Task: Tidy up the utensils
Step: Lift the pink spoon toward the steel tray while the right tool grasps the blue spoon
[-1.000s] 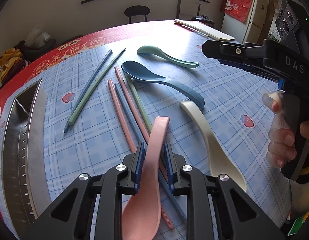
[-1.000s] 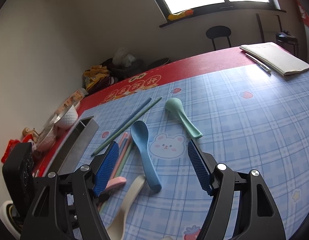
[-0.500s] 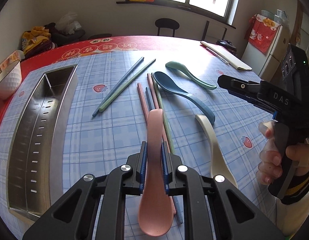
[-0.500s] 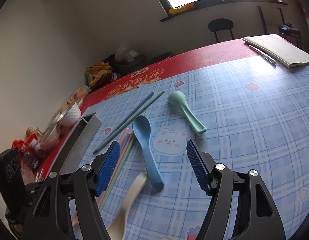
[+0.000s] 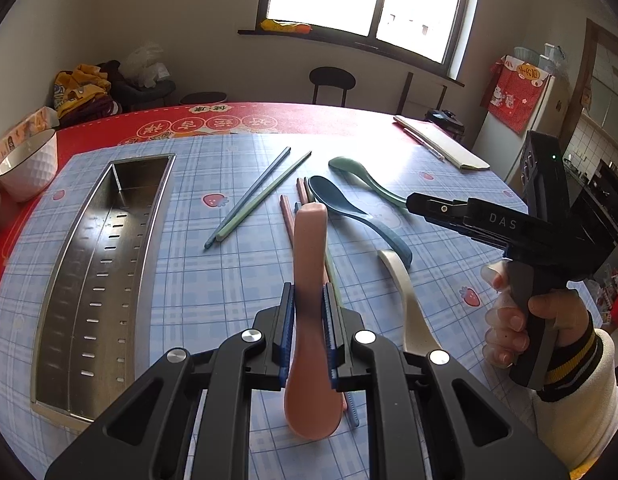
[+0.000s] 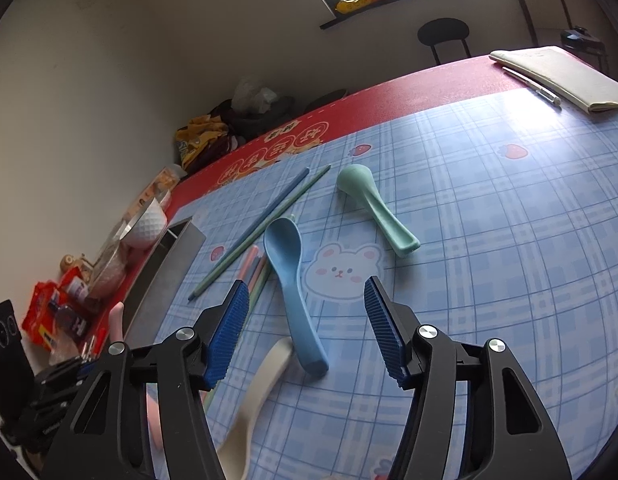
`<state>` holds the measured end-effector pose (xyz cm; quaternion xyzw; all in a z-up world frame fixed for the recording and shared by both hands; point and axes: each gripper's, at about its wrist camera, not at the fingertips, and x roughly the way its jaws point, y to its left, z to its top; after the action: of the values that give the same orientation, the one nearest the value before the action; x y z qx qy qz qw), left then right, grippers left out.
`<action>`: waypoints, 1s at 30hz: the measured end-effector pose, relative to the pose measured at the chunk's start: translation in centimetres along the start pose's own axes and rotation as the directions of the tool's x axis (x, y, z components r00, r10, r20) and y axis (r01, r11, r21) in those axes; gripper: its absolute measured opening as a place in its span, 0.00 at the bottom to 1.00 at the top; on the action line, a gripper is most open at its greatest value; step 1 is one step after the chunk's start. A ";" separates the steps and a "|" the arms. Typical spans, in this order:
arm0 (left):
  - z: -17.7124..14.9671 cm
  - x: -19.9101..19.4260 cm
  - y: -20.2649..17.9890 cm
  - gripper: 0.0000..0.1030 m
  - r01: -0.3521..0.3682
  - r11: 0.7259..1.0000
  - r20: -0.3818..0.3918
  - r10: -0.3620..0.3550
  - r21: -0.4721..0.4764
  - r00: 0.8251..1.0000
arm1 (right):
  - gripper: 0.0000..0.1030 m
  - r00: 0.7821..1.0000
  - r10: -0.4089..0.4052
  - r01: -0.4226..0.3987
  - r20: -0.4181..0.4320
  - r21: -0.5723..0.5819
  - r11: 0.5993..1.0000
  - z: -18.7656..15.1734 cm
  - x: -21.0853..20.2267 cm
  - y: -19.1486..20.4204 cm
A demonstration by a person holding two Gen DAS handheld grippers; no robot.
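Chopsticks (image 5: 261,196) and spoons lie beside my metal tray (image 5: 105,264). My left tongs (image 5: 309,332) squeeze the pink spoon (image 5: 311,280), lifted. My right tongs (image 6: 305,320), closing, hold nothing above the blue spoon (image 6: 293,280).

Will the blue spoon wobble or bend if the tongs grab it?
The blue spoon looks like stiff moulded plastic, so it probably won't bend. Its smooth, narrow handle might slip or twist a little. It lies partly across the chopsticks, so it may rock.
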<state>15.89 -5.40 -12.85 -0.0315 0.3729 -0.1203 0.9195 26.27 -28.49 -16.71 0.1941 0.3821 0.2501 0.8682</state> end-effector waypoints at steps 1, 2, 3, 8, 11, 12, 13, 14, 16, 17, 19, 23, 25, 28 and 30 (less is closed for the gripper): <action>0.0 -0.1 0.0 0.13 0.003 1.000 0.002 -0.003 0.001 1.000 | 0.56 1.000 0.001 -0.001 0.000 -0.002 1.000 0.0 0.0 0.0; 0.0 -0.1 0.0 0.13 0.007 1.000 0.003 -0.007 0.004 1.000 | 0.56 1.000 0.002 -0.002 0.001 -0.002 1.000 -0.1 0.0 0.0; 0.0 0.0 0.1 0.13 0.012 1.000 0.002 -0.012 0.009 1.000 | 0.56 1.000 0.001 -0.001 0.002 -0.001 1.000 -0.1 0.0 0.1; 0.3 1.6 0.6 0.13 0.041 0.999 -0.027 -0.041 -0.001 0.999 | 0.56 1.000 -0.001 0.001 0.003 0.003 1.000 -0.2 -0.1 0.1; 0.6 3.1 0.7 0.13 0.044 0.999 -0.056 -0.044 -0.007 0.997 | 0.56 1.000 -0.001 0.001 0.008 0.004 1.000 -0.3 -0.3 0.1; 0.7 3.6 0.7 0.13 0.041 0.999 -0.067 -0.041 -0.007 0.997 | 0.56 1.000 -0.001 0.001 0.010 0.006 1.000 -0.3 -0.4 0.0; 0.7 4.0 0.7 0.13 0.036 0.999 -0.078 -0.036 -0.004 0.996 | 0.56 1.000 -0.001 0.001 0.010 0.009 1.000 -0.3 -0.5 0.0; 0.8 4.3 0.6 0.13 0.033 0.999 -0.085 -0.033 -0.002 0.996 | 0.56 1.000 0.000 0.000 0.008 0.013 1.000 -0.3 -0.5 -0.1; 0.7 4.5 0.6 0.13 0.032 0.999 -0.090 -0.032 0.000 0.995 | 0.56 1.000 0.005 -0.005 0.006 0.015 1.000 -0.3 -0.5 -0.2; 0.8 4.3 0.6 0.13 0.038 0.999 -0.085 -0.038 0.000 0.996 | 0.56 1.000 0.005 -0.005 0.006 0.013 1.000 -0.3 -0.5 -0.2; 0.8 3.7 0.7 0.13 0.048 0.999 -0.067 -0.048 0.001 0.997 | 0.56 1.000 0.009 -0.009 0.004 0.008 1.000 -0.3 -0.4 0.0; 1.1 1.2 1.4 0.13 0.075 0.997 -0.015 -0.075 -0.001 0.997 | 0.56 1.000 0.001 -0.001 -0.004 -0.024 1.000 -0.4 -0.2 0.7; 1.2 -0.1 2.1 0.13 0.090 0.996 0.014 -0.090 -0.011 0.996 | 0.56 1.000 -0.007 0.007 -0.003 -0.053 0.999 -0.5 -0.1 1.2; 1.3 -2.2 3.0 0.13 0.112 0.993 0.063 -0.111 -0.023 0.992 | 0.56 1.000 -0.018 0.017 -0.003 -0.063 0.998 -0.6 0.0 1.4; 1.5 -3.5 3.7 0.13 0.133 0.991 0.092 -0.130 -0.029 0.987 | 0.55 0.999 -0.036 0.035 -0.015 -0.059 0.998 -0.5 0.4 1.4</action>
<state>15.23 -1.06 -9.93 -0.0776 0.3303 -0.1726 0.9247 25.72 -27.03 -16.53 0.1597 0.3849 0.2474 0.8747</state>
